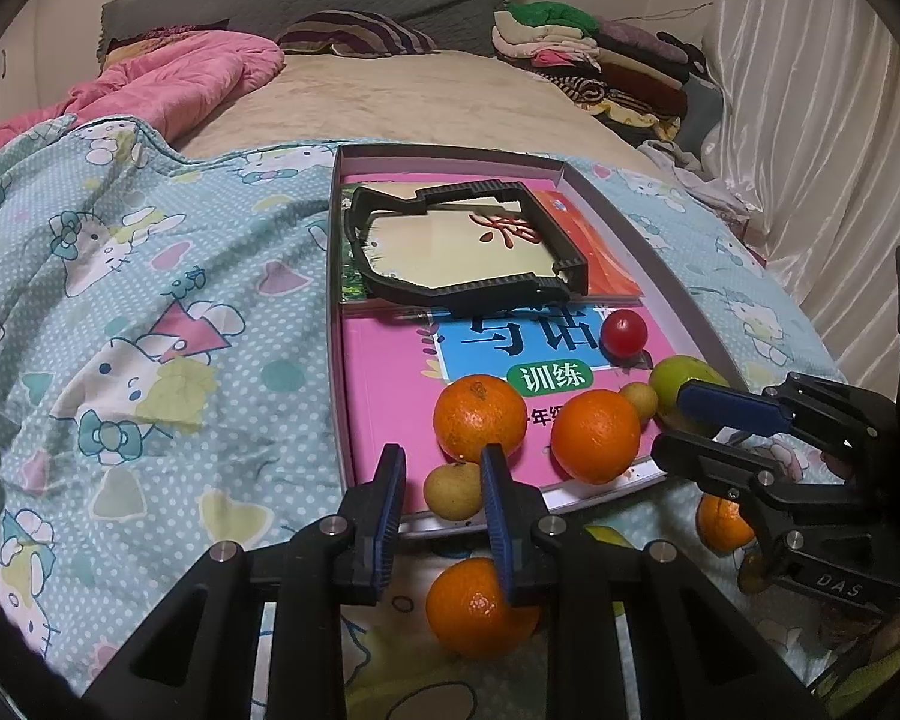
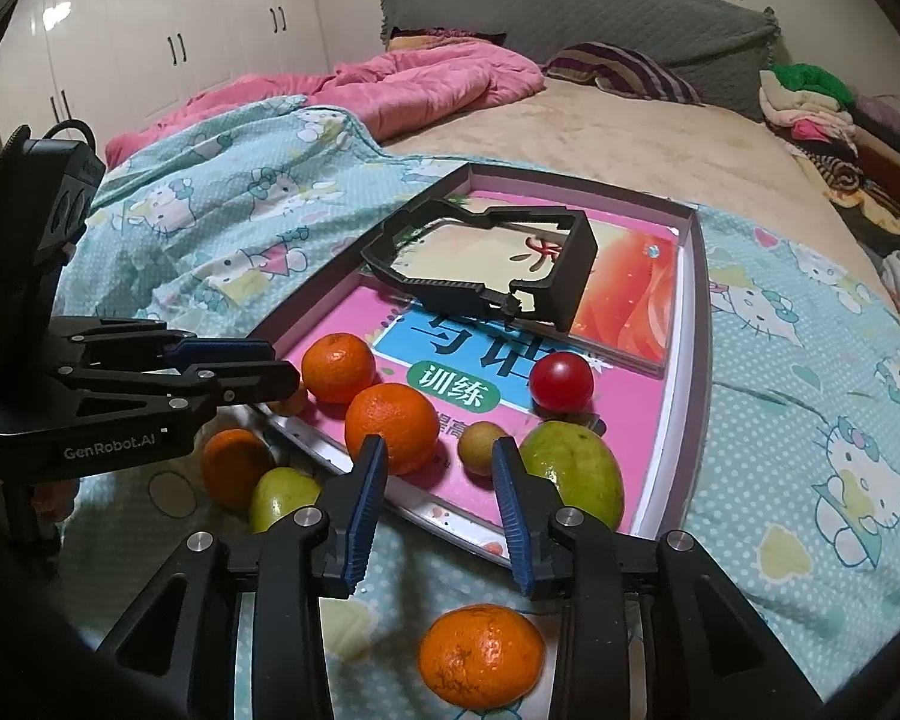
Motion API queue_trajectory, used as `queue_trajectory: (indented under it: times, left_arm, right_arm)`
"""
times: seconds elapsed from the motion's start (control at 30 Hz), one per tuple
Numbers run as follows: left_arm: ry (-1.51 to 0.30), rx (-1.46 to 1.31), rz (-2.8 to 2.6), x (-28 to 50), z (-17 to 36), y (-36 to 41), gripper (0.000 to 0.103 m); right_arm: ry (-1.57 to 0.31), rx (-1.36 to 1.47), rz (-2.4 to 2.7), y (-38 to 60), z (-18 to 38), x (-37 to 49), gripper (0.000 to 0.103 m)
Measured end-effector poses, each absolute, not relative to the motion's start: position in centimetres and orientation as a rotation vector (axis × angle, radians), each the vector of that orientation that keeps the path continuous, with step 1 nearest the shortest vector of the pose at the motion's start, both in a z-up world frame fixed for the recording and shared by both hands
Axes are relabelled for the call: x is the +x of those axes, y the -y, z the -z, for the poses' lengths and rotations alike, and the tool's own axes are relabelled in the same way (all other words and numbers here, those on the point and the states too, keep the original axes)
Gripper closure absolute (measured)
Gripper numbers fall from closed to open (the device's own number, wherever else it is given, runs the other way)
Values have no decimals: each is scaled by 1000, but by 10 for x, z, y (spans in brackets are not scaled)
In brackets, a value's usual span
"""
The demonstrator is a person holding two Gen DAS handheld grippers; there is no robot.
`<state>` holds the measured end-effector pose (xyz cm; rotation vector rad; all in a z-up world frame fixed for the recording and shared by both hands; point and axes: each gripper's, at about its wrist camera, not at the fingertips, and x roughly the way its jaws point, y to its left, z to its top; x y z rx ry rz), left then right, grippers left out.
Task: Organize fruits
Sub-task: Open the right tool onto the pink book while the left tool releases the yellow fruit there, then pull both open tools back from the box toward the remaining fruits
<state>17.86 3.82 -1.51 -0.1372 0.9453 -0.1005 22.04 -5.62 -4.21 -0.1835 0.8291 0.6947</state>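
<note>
Left wrist view only: folded clothes pile at the far right of the bed, plus a white curtain. Right wrist view only: white wardrobe doors behind the pink quilt, and a small green fruit lying on the blue cartoon-print blanket, outside the tray.

Fruit sits at the near end of a shallow tray lined w/ a pink book. In the tray: two oranges, both glossy w/ dimpled peel; a red round fruit; a large green fruit; a small tan fruit between the near orange and the green one. A black plastic frame lies further back in the tray. Off the tray, on the blanket: an orange close to the camera, another orange beside the small green fruit.

Right gripper: fingers partly spread, nothing pinched, hovering over the tray's near edge just by the large green fruit. Left gripper: fingers drawn close w/ a narrow gap, holding nothing, over the tray's near corner; another small tan fruit shows in the gap beyond them.
</note>
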Motion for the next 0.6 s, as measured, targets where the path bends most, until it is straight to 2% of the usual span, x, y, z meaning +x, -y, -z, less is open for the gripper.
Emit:
queue_trajectory:
  times: [0.6]
  left_arm:
    - [-919,-153,92,169,2,-37,50]
  right_arm:
    - [-788,-158,-690,65,28,215,58]
